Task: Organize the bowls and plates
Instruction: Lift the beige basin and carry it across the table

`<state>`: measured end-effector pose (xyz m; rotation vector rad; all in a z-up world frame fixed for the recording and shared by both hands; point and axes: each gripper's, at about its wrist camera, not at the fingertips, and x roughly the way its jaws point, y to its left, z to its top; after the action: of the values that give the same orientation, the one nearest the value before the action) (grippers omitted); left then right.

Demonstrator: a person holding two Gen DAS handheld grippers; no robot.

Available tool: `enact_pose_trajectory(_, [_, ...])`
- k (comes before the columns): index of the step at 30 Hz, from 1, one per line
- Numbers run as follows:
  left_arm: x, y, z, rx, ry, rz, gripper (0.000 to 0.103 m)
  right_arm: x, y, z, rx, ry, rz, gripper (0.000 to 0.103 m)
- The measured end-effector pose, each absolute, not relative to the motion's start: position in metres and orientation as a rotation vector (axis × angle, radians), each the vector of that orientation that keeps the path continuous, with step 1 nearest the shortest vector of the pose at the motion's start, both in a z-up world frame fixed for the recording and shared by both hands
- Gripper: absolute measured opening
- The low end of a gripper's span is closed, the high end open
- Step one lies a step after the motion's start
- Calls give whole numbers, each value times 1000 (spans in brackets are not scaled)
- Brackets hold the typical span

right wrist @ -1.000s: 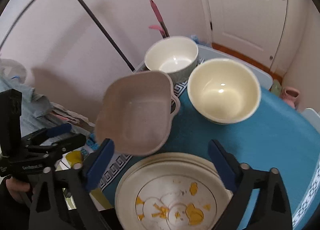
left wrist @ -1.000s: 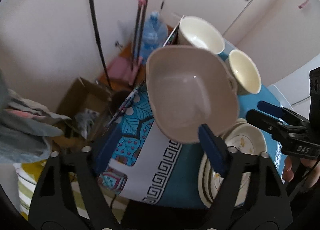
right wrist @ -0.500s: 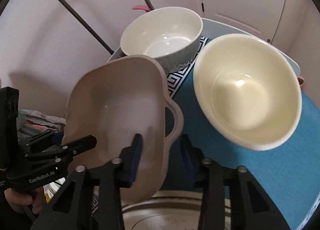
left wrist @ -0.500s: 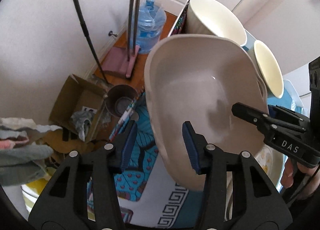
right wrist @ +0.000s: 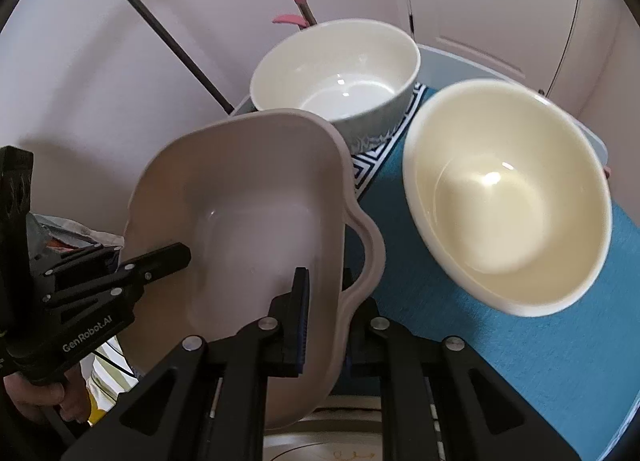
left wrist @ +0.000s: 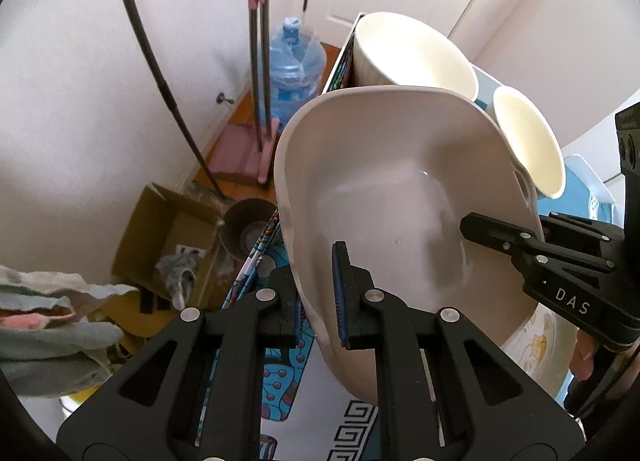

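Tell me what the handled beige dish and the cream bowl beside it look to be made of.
Beige dish: probably matte plastic or melamine, given its thin rim and dull, soft sheen. Cream bowl: likely glazed ceramic, with its thick rim and sharp glossy highlights; glossy melamine remains possible.

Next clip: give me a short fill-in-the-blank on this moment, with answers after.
1. Both grippers are shut on the wall of the ____ handled dish.
2. The left gripper and right gripper grip ____ sides of it.
3. The two round cream bowls stand on a ____ tablecloth.

Answers: beige; opposite; blue
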<state>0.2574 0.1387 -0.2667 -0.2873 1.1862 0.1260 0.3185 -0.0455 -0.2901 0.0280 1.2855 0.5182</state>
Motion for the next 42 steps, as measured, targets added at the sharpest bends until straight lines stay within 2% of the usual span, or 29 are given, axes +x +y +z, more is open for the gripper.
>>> enact_pose_trajectory(12, [232,82,-198,-223,1063,128,10,268,-92,-223,35,1139,522,13])
enact_pose_trajectory(23, [208,-75,-156,-149,984,-76,11,171,-239,-163,105,1037,307,13])
enact_pose_trajectory(32, [197,-198,-178,-114,1035,-305,11,97,-345,-159,172,1027,85,13])
enact_pose_trajectory(42, [203,-276,-246,-31,1151,-410,10,72,-394,-226,248,1078,-55,13])
